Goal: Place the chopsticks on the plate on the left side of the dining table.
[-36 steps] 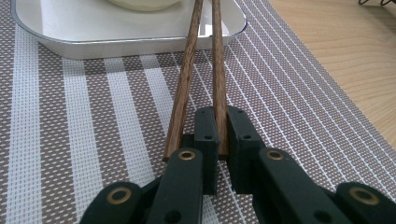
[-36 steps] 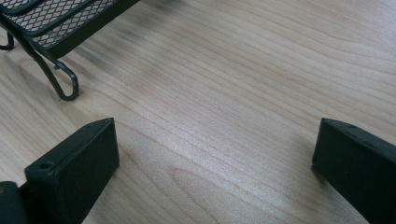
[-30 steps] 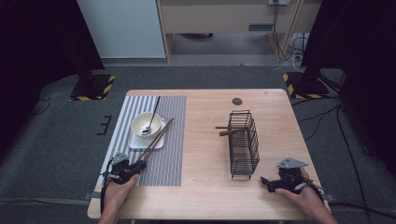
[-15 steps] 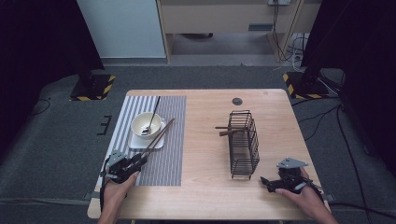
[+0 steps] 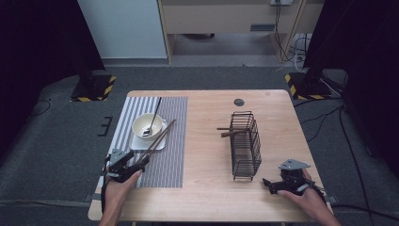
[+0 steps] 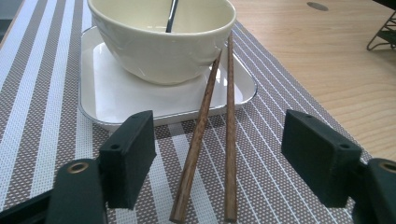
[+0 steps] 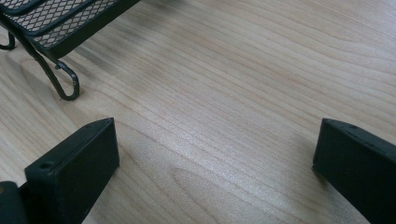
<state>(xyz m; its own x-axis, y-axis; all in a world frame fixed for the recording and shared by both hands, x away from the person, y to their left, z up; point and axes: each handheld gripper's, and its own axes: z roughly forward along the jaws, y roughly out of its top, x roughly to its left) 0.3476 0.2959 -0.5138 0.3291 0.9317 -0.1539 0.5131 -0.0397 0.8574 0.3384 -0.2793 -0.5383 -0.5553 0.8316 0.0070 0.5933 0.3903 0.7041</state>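
Two brown wooden chopsticks (image 5: 160, 136) (image 6: 205, 130) lie on the striped placemat (image 5: 174, 155), their far ends propped on a white square plate (image 5: 136, 143) (image 6: 102, 79) beside a cream bowl (image 5: 147, 125) (image 6: 159, 42) that holds a dark spoon (image 5: 155, 113). My left gripper (image 5: 141, 164) (image 6: 219, 140) sits low at their near ends. Its jaws have just been opening, and the chopsticks lie loose between the pads without touching them. At the table's near right, my right gripper (image 5: 269, 186) (image 7: 215, 154) stands open over bare wood.
A black wire basket (image 5: 244, 146) (image 7: 56, 18) lies on its side right of centre, with wooden sticks (image 5: 228, 133) poking out of its left side. A small dark disc (image 5: 239, 101) sits near the far edge. The right gripper is close to the basket's near end.
The left gripper's jaws have spread apart around the near ends of the chopsticks, which now rest on the mat. The right hand has kept still.
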